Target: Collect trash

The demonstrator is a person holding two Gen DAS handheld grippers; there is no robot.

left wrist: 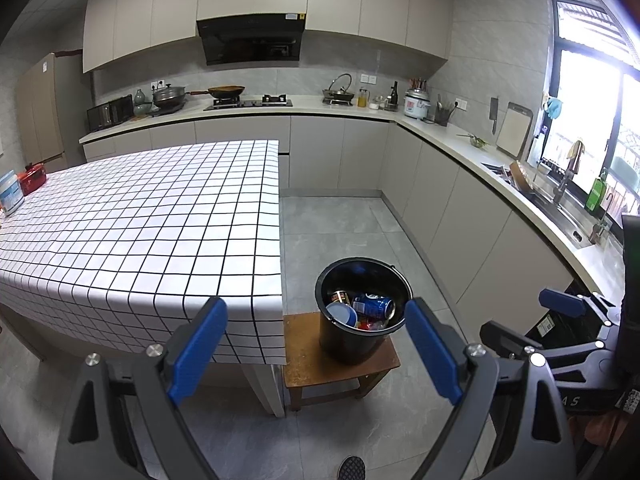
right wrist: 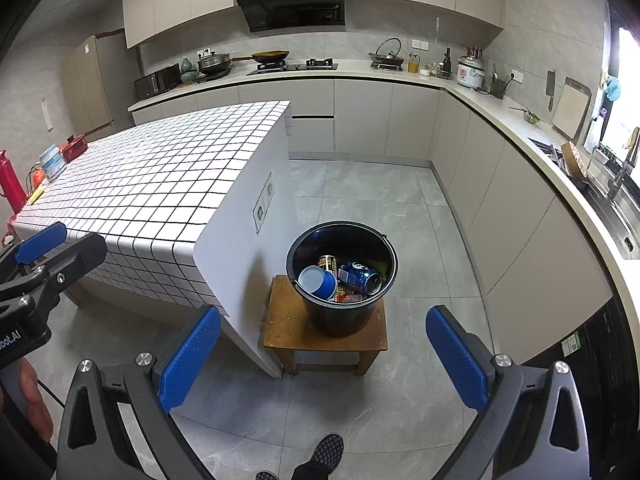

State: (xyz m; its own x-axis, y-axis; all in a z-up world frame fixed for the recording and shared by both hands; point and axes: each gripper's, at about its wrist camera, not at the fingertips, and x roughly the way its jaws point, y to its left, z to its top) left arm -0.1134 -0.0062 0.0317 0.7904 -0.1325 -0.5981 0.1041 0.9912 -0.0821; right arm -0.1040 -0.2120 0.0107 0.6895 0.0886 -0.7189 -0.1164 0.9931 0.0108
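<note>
A black bucket (left wrist: 362, 350) stands on a low wooden stool (left wrist: 304, 364) beside the table; it also shows in the right wrist view (right wrist: 344, 324). Inside lie a blue cup (left wrist: 342, 314), a blue can (left wrist: 374, 306), a dark can (left wrist: 340, 297) and other scraps. My left gripper (left wrist: 316, 344) is open and empty, held above and in front of the bucket. My right gripper (right wrist: 324, 348) is open and empty, also above the stool. The right gripper shows at the right edge of the left wrist view (left wrist: 560, 304).
The table with a white checked cloth (left wrist: 140, 224) fills the left. At its far left stand a white tub (left wrist: 10, 192) and a red box (left wrist: 34, 176). Kitchen counters (left wrist: 440, 128) run along the back and right, with a sink (left wrist: 560, 208). Grey floor tiles (left wrist: 340, 232) surround the stool.
</note>
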